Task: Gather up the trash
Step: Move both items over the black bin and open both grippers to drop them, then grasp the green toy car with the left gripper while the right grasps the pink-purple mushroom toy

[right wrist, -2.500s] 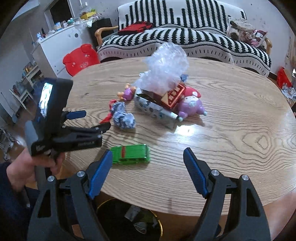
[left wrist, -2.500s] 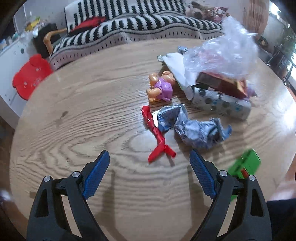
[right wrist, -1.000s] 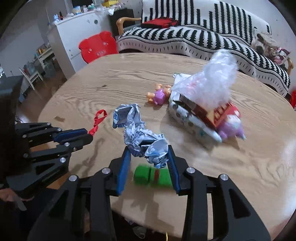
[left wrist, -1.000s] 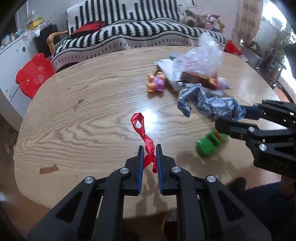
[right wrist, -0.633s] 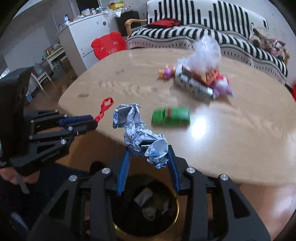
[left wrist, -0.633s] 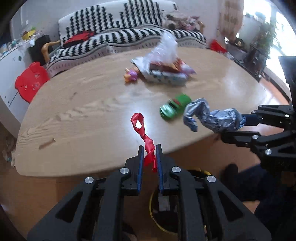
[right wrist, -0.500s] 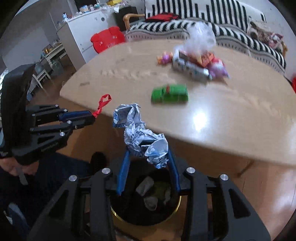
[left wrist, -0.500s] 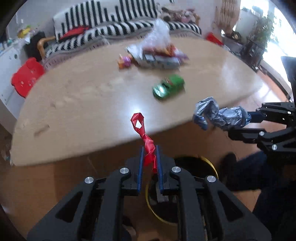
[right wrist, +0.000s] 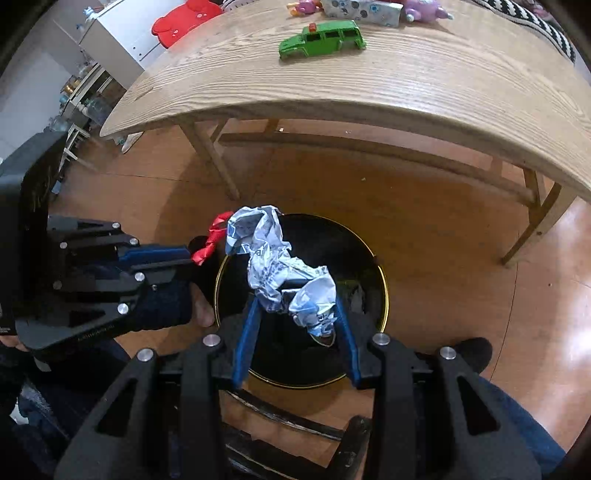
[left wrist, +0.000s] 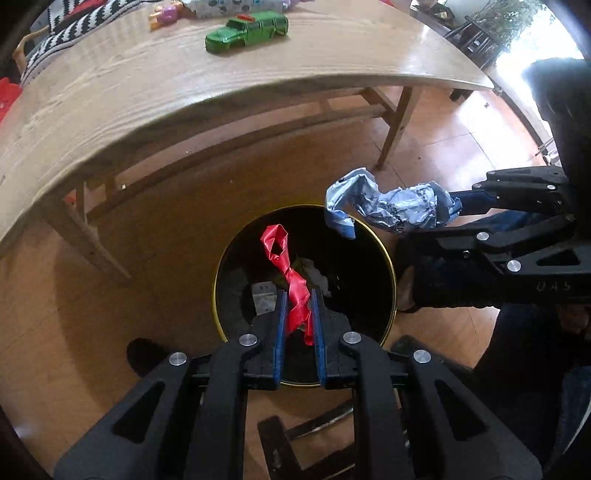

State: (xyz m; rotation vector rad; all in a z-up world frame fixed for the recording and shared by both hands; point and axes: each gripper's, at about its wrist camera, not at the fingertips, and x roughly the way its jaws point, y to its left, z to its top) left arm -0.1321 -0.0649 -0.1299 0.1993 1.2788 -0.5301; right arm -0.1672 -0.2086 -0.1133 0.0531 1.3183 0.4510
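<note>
Both grippers point steeply down over a black waste bin (left wrist: 373, 236) with a gold rim, standing on the wooden floor beside the table (left wrist: 122, 99).

Left gripper (left wrist: 298, 308): blue pads pressed nearly together, pinching a twisted red ribbon (left wrist: 286, 269), which sticks out above the bin mouth.

Right gripper (right wrist: 297, 314): fingers partly spread, clamped on a crumpled blue-white wrapper (right wrist: 277, 269); the wad extends past the fingertips, over the bin's near-left rim.

Bin already holds scraps of paper and dark litter.

On the tabletop, well apart from the bin: green toy car (right wrist: 321, 38), a small purple doll (left wrist: 166, 14), a dotted box (right wrist: 360, 9).
</note>
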